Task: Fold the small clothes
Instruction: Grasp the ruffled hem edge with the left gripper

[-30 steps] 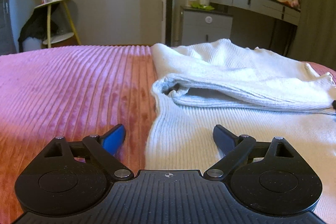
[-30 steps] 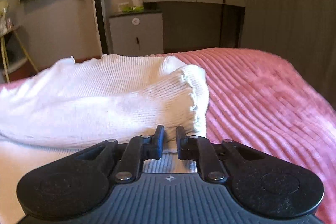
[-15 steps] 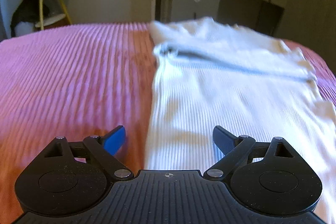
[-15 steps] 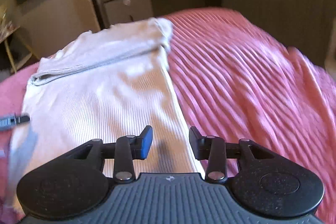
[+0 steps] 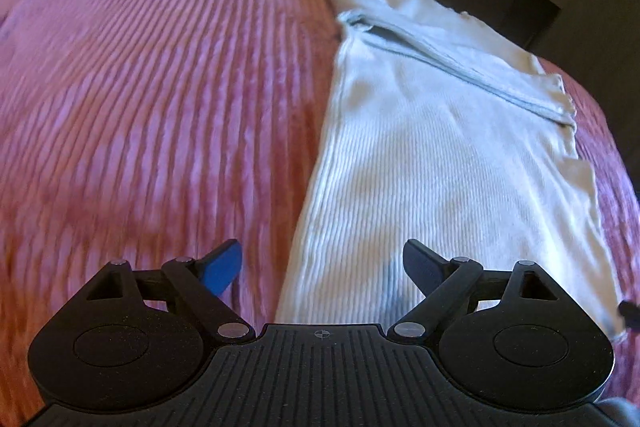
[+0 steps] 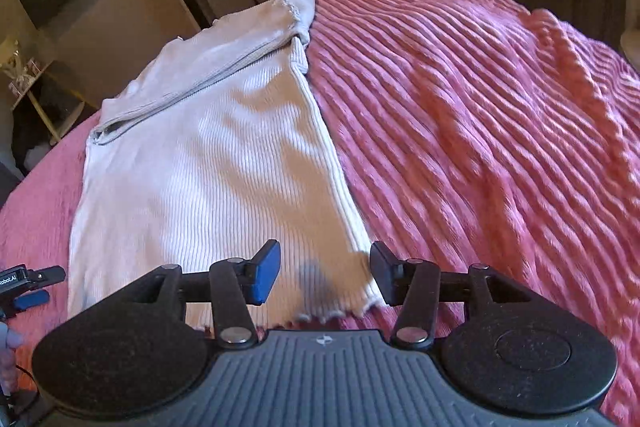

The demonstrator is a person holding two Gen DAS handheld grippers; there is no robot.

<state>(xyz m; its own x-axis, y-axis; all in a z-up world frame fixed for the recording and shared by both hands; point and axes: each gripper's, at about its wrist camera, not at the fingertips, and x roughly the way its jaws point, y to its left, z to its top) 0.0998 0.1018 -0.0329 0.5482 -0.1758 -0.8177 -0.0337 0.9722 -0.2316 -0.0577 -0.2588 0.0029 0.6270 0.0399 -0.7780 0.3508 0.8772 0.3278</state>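
Across a pink ribbed bedspread (image 5: 160, 99), white ribbed garment (image 5: 420, 155) laid out long and flat, running away from both cameras toward dresser and cabinet at room's far side. Far end folded back over itself, seam of fold slanting across cloth (image 6: 192, 87). Near hem frilled, lying just ahead of right camera (image 6: 336, 311).

Left gripper (image 5: 322, 267) spread wide, nothing clamped. Garment's left edge passing up between its fingers: blue-padded left finger (image 5: 222, 269) over bare bedspread, dark right finger (image 5: 420, 267) over white cloth. Whether either finger touches cloth: cannot tell.

Right gripper (image 6: 324, 273) parted about halfway, jaws just been opening, nothing pinched. Garment's near right corner between its fingers: blue pad (image 6: 266, 273) over white cloth, dark pad (image 6: 380, 273) over pink bedspread just beside cloth's edge. Dark blurred shadow on hem between pads. Cloth lying slack, not lifted.

Left gripper's fingertips also visible at left margin of right view, beside garment's left side, over bedspread.
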